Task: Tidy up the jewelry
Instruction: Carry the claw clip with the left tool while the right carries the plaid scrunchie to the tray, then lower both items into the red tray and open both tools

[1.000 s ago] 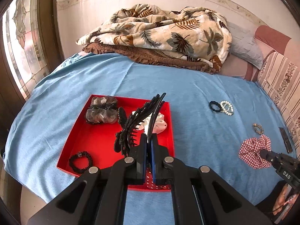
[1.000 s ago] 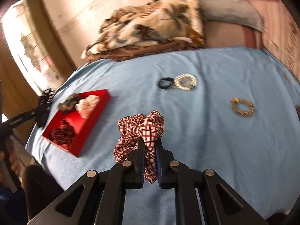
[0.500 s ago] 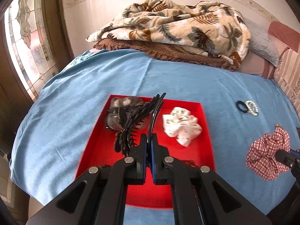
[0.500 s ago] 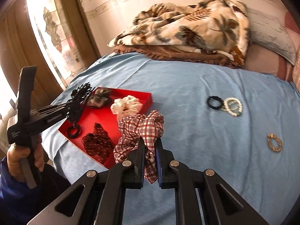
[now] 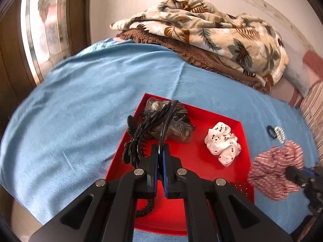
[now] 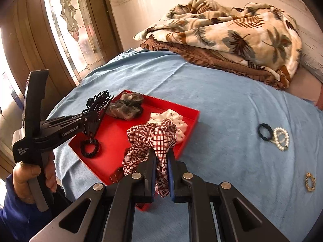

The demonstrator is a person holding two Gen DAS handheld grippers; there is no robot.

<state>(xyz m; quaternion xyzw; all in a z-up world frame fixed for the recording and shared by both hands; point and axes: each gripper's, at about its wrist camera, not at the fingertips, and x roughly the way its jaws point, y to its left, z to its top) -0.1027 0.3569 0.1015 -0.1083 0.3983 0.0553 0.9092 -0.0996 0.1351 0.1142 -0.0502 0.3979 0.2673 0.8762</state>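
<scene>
1. Two grippers are in play, both over a bed spread with a blue sheet (image 6: 232, 111).
2. The left gripper (image 5: 160, 153) is clenched on a black hair claw clip (image 5: 141, 135); the clip's toothed body sticks out past the fingertips toward 11 o'clock in the left wrist view, above the red tray (image 5: 193, 161).
3. In the right wrist view that gripper comes in from 9 o'clock, its handle in a hand (image 6: 34, 179) with a blue sleeve (image 6: 14, 217) at 8 o'clock, and the clip hangs over the tray's left edge.
4. The right gripper (image 6: 162, 155) is clamped on a red-and-white plaid scrunchie (image 6: 153, 137), which bunches up above the fingertips and hangs between them, held above the tray's near right part.
5. Inside the tray, right wrist view: a grey-brown sheer scrunchie (image 6: 126, 105) at the far corner, 11 o'clock of the plaid one; a white dotted scrunchie (image 6: 177, 121) just behind the plaid one at 1 o'clock; a black coil hair tie (image 6: 89, 147) at 9 o'clock on the tray floor; a dark red dotted piece (image 6: 117, 174) at the near edge, mostly hidden.
6. On the sheet at 3 o'clock lie a black hair tie (image 6: 264, 132) touching a pearl bracelet (image 6: 281, 138); a gold bead bracelet (image 6: 309, 181) sits apart at 4 o'clock.
7. At 12 to 1 o'clock a leaf-print blanket (image 6: 232, 32) is piled on a brown one (image 6: 201, 56); a stained-glass window (image 6: 70, 20) stands at 10 o'clock.
</scene>
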